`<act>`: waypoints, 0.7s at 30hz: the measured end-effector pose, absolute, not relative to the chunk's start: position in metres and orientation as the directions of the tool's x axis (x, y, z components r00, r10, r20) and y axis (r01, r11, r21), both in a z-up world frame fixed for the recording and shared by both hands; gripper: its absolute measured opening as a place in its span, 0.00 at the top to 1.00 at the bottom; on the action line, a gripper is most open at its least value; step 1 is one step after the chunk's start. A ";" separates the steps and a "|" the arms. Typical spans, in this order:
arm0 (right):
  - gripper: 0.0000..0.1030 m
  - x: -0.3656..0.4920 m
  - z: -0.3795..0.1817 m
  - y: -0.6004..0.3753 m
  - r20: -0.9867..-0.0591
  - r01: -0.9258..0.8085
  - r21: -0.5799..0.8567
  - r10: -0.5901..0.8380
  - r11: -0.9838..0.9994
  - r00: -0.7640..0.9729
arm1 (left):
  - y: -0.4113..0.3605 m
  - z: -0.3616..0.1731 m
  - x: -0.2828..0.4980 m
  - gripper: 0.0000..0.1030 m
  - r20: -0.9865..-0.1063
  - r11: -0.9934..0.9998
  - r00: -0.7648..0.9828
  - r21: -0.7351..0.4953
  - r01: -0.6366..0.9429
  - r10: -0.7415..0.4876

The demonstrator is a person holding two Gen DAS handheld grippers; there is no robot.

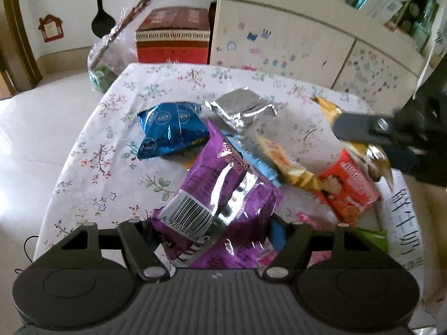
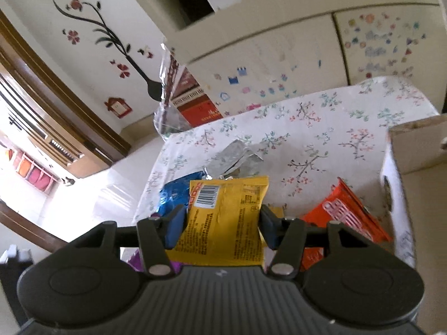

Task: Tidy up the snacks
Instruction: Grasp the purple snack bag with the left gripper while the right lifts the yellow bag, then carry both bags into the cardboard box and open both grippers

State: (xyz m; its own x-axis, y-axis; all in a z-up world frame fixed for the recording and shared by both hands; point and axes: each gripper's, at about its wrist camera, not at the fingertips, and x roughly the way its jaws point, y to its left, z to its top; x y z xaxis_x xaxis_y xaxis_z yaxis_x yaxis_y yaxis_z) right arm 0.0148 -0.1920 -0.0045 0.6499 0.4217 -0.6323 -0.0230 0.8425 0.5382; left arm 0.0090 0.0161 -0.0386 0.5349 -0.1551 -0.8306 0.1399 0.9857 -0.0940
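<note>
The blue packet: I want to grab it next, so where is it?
In the left wrist view the blue packet lies on the floral tablecloth, left of the silver packet and just beyond the purple packet held in the left gripper.

The right gripper clamps a yellow packet between its 2 blue pads, barcode side up, lifted above a table with a floral cloth. On the cloth behind the packet lie a blue packet and a silver packet, near the table's left edge. An orange packet lies to the right, just beside a cardboard box at the table's right side.
</note>
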 end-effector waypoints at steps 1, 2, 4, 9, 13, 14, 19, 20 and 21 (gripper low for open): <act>0.45 0.008 -0.001 -0.194 -0.630 -0.023 0.535 0.417 0.844 0.655 | 0.016 -0.035 0.005 0.26 -0.824 0.986 0.544 -0.099 0.137 -0.158; 0.45 0.001 0.002 -0.197 -0.626 -0.023 0.534 0.414 0.845 0.661 | 0.017 -0.031 0.002 0.26 -0.817 0.985 0.554 -0.105 0.134 -0.163; 0.45 -0.011 0.007 -0.201 -0.616 -0.023 0.535 0.409 0.844 0.673 | 0.016 -0.022 -0.005 0.26 -0.800 0.984 0.575 -0.122 0.131 -0.175; 0.45 -0.035 0.013 -0.210 -0.615 0.005 0.522 0.373 0.853 0.695 | 0.012 -0.007 -0.013 0.26 -0.768 0.981 0.610 -0.146 0.130 -0.195; 0.45 -0.049 0.017 -0.219 -0.612 0.024 0.510 0.343 0.860 0.713 | 0.004 -0.004 -0.011 0.26 -0.757 0.982 0.626 -0.128 0.141 -0.189; 0.45 -0.051 0.018 -0.222 -0.611 0.031 0.507 0.334 0.861 0.718 | 0.001 -0.003 -0.010 0.26 -0.754 0.981 0.628 -0.126 0.146 -0.191; 0.45 -0.057 0.025 -0.236 -0.598 0.054 0.492 0.293 0.869 0.746 | -0.018 0.001 -0.010 0.26 -0.741 0.973 0.632 -0.144 0.178 -0.225; 0.45 -0.057 0.027 -0.240 -0.598 0.063 0.483 0.277 0.873 0.752 | -0.023 0.001 -0.010 0.26 -0.739 0.972 0.633 -0.142 0.186 -0.230; 0.45 -0.059 0.027 -0.242 -0.599 0.070 0.478 0.266 0.876 0.756 | -0.028 0.001 -0.011 0.26 -0.738 0.971 0.634 -0.139 0.195 -0.233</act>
